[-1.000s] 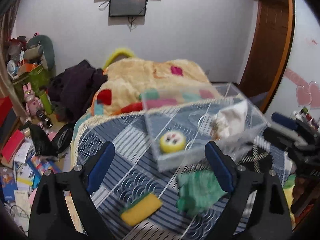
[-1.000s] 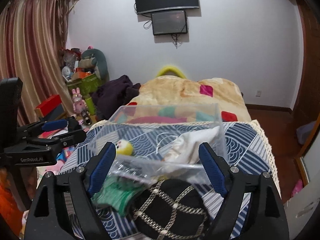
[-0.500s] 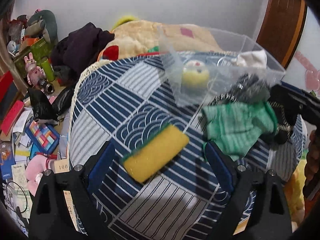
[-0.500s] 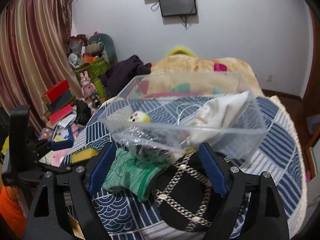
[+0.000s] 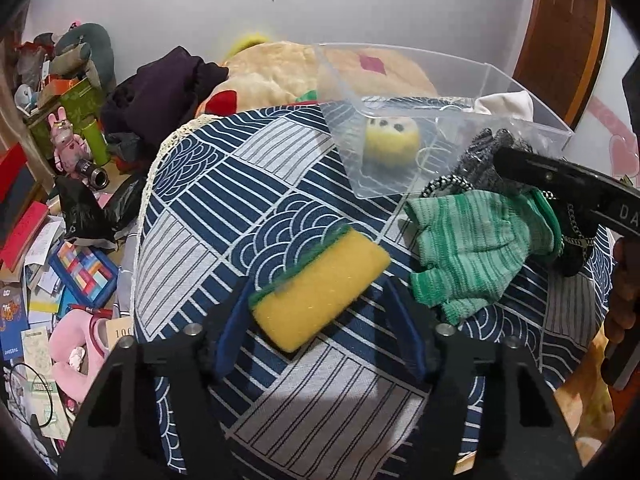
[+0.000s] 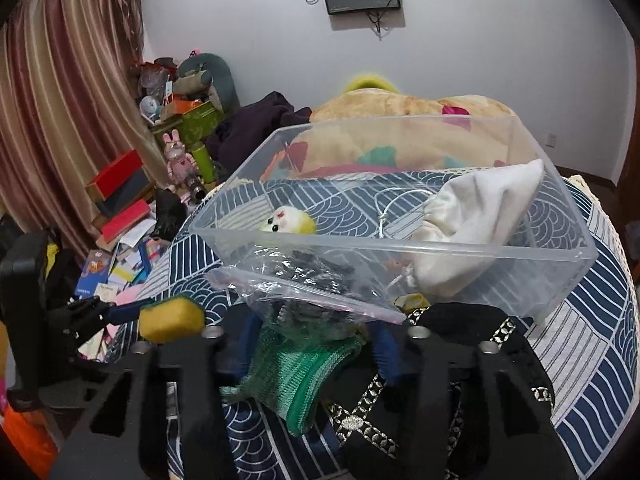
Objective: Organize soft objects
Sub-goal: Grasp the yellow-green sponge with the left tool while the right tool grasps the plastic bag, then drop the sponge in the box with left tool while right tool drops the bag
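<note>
A yellow sponge with a green scrub side [image 5: 320, 286] lies on the blue patterned tablecloth [image 5: 224, 208]. My left gripper [image 5: 318, 330] is around it, its blue jaws closing on its sides. My right gripper [image 6: 314, 346] has its jaws around the green knit cloth [image 6: 298, 376] and a plastic bag of dark fabric [image 6: 308, 292]. The sponge also shows in the right wrist view [image 6: 170, 318]. A clear plastic box [image 6: 400, 240] behind holds a yellow plush toy [image 6: 288, 220] and a white cloth pouch [image 6: 476, 224].
A black cloth with gold chain trim [image 6: 448, 392] lies at the right of the green cloth. A bed with a tan patchwork blanket [image 5: 288, 68] stands behind the table. The floor at left [image 5: 52, 280] is cluttered with books, boxes and toys.
Both grippers have dropped and moved forward. The left jaws have narrowed around the sponge, and the right jaws have narrowed around the green cloth and bag.
</note>
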### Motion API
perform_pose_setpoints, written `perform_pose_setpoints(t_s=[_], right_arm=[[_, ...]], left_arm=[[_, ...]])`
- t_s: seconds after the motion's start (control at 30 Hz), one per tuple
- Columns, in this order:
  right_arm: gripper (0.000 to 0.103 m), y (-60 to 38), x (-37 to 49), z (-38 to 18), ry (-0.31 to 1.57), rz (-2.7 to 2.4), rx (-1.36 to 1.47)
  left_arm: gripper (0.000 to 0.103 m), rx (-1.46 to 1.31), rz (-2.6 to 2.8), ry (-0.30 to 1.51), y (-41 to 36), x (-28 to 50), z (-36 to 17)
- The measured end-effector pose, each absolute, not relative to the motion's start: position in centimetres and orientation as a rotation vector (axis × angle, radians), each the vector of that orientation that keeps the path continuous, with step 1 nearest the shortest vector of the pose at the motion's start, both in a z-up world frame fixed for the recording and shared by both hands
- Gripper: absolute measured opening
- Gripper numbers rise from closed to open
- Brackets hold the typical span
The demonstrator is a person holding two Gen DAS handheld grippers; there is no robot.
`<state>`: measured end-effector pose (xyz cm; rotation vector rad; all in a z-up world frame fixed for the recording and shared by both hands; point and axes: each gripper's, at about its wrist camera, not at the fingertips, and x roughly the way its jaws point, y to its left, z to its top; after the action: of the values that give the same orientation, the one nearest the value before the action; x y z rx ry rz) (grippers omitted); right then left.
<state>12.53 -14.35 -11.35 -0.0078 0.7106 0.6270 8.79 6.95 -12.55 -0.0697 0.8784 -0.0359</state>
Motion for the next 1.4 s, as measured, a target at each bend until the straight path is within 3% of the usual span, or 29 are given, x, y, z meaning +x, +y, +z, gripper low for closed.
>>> perform_pose_setpoints(t_s=[0.13,0.27,0.97,1.4], right_arm=[[0.026,-14.7,12.3,-11.1,0.698,0.631,-0.007],[0.023,-15.2,11.8,-10.3,0.672,0.635,0.000],[0.023,-18.5,11.2,-4.1,0.477,0.589,0.061],[0.023,-19.3,14.2,-4.4,0.495,0.508,0.068]], left_arm=[[0.051,-0.099,-0.054,0.871,7.6,8.7,-12.2],[0.051,-0.078,-0.054,0.830,7.2,8.5,-10.9],[0.051,-0.068,-0.114,0.577,4.6,11.8,-2.0],[0.051,-0.069,-0.201,0.653,1.1,17.5,-3.1]])
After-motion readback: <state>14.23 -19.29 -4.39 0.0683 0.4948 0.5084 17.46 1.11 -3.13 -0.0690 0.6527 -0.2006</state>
